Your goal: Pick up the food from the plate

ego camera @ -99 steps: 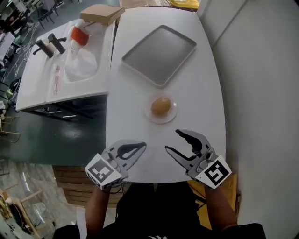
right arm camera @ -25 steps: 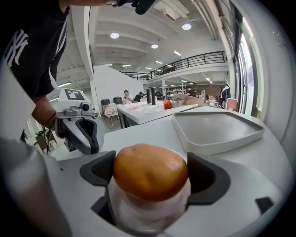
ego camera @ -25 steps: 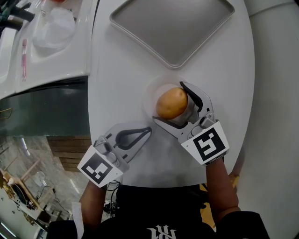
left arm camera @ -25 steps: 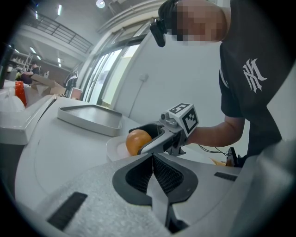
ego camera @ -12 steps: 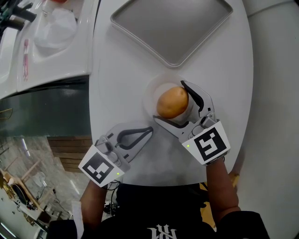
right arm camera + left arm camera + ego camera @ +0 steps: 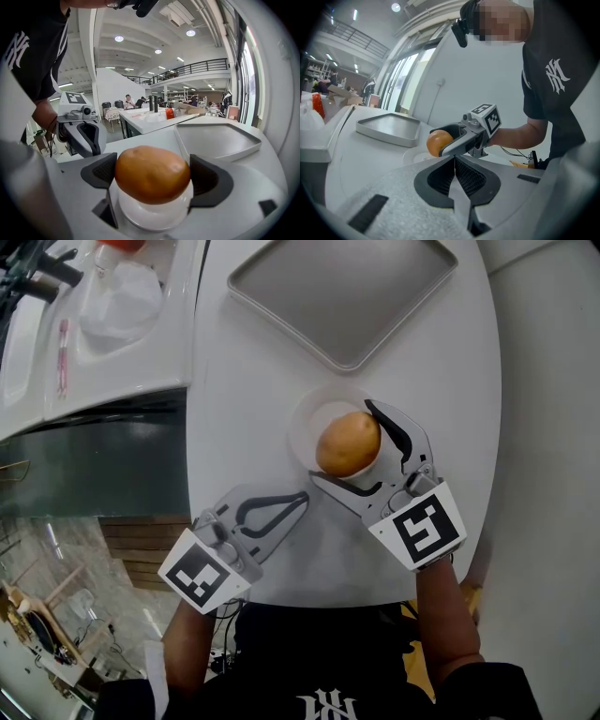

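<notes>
Food (image 6: pixel 348 443) sits in right tongs (image 6: pixel 340 441); left tongs (image 6: pixel 302 497) closed.

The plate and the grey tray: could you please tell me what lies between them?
Nothing: in the head view, only bare white table separates the plate from the tray.

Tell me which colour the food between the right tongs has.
The food is golden brown, without pattern; the right gripper view shows it best.

A grey tray (image 6: pixel 342 296) lies at an angle at the far end of the white table (image 6: pixel 244 409). To the table's left stands a white counter (image 6: pixel 141 367) bearing a crumpled clear plastic bag (image 6: pixel 117 296) and a thin pink stick (image 6: pixel 63 343). Dark floor (image 6: pixel 94 465) shows beside it.
</notes>
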Demonstrator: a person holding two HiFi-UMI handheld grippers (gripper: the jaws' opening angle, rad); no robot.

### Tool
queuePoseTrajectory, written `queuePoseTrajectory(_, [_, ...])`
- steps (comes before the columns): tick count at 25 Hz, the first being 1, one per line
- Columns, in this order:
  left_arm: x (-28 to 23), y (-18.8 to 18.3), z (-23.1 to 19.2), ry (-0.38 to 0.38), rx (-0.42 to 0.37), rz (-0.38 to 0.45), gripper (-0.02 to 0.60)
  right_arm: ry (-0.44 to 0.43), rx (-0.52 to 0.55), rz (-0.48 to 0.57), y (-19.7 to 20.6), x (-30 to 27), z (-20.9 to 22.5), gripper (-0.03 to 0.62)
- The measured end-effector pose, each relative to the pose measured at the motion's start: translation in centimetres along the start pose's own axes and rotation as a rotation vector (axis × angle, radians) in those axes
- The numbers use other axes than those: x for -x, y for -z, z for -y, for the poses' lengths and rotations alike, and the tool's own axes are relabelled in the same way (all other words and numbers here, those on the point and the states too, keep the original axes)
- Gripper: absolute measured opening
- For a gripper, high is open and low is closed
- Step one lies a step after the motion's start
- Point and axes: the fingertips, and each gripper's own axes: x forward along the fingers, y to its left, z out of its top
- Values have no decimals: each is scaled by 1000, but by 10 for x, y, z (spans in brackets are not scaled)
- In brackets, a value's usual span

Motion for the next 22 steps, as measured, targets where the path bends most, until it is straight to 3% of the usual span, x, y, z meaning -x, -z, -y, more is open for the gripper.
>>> queuePoseTrajectory(12, [26, -37, 34, 0, -97, 43, 8, 47, 64, 59, -45, 38, -24, 448])
queuePoseTrajectory(22, [71, -87, 109, 41, -218, 109, 8, 166, 133, 154, -102, 122, -73, 448])
